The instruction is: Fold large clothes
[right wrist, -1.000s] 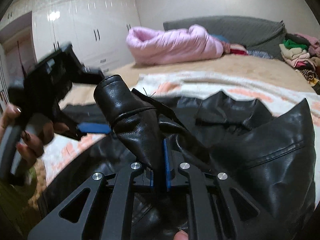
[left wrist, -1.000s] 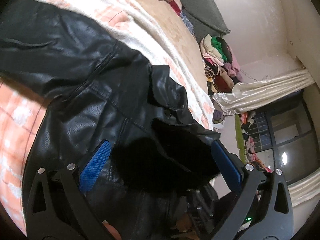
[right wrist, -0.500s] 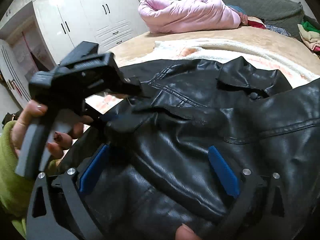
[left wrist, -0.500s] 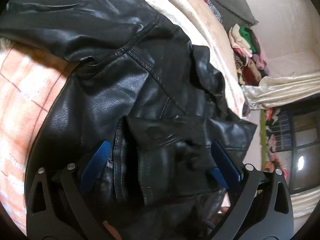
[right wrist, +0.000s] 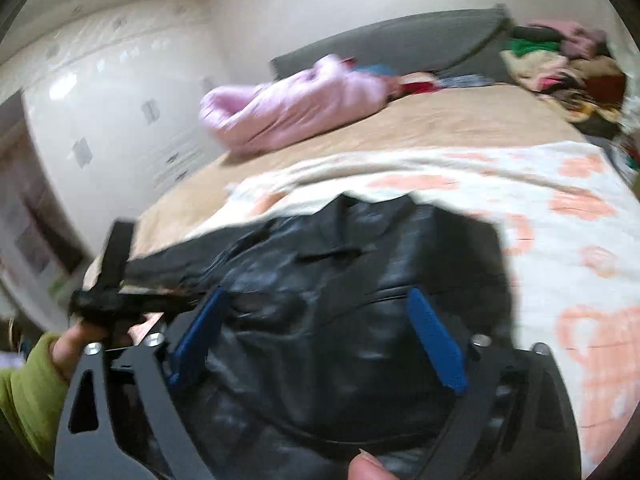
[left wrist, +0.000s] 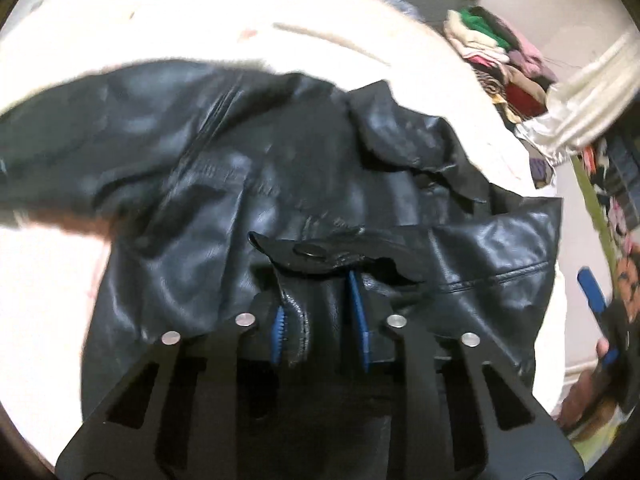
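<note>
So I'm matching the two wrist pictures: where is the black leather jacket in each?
Left wrist: the jacket fills the middle, spread on the blanket; the left gripper, whose jaws have just been closing, pinches a fold at lower centre.
Right wrist: the jacket fills the lower middle, behind the open right gripper.
Shared landmark: the clothes pile, upper right in both.
</note>
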Available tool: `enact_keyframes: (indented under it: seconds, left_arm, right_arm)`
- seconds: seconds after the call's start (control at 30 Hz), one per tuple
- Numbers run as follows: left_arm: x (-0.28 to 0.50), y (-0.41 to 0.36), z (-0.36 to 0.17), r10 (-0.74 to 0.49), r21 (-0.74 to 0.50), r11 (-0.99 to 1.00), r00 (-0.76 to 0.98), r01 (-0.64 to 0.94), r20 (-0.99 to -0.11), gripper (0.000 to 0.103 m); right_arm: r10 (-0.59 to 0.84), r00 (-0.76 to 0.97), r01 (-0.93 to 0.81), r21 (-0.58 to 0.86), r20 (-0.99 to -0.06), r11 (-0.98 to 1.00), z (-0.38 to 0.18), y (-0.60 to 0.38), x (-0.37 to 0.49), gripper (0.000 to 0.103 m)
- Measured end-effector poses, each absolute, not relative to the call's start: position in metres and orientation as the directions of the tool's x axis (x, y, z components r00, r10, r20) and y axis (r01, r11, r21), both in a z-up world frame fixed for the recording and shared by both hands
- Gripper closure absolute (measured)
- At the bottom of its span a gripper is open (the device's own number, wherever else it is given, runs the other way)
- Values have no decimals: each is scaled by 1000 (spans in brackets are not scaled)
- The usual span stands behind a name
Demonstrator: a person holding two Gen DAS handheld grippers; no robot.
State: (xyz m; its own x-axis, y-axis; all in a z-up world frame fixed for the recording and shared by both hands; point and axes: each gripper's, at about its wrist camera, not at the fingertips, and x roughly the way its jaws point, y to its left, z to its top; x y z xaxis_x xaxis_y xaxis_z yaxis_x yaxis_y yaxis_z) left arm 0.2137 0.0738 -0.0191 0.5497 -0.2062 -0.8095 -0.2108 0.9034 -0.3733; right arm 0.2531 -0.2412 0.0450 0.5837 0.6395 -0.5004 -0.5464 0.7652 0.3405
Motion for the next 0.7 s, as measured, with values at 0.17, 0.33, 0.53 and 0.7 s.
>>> enact_keyframes:
  seconds: [0.17, 0.33, 0.53, 0.7]
  left_arm:
    - [214, 65, 36, -221, -376, 919, 636, -116, -739, 94]
    - [215, 57, 110, -278, -387, 922, 726, 17, -629, 96]
    - [227, 86, 145, -202, -341, 940, 795, -6, -572, 97]
    - [238, 105, 82, -160, -342, 933, 723, -111, -672, 97]
  right_arm:
    - [546, 685, -396, 383, -482, 834, 43, -296, 267, 24]
    - [447, 733, -246, 412, -512, 877, 27, -325, 281, 28]
    - [376, 716, -126, 420, -589, 899, -1, -328, 299, 28]
    - [385, 642, -89, 434, -663, 896, -30, -320, 314, 28]
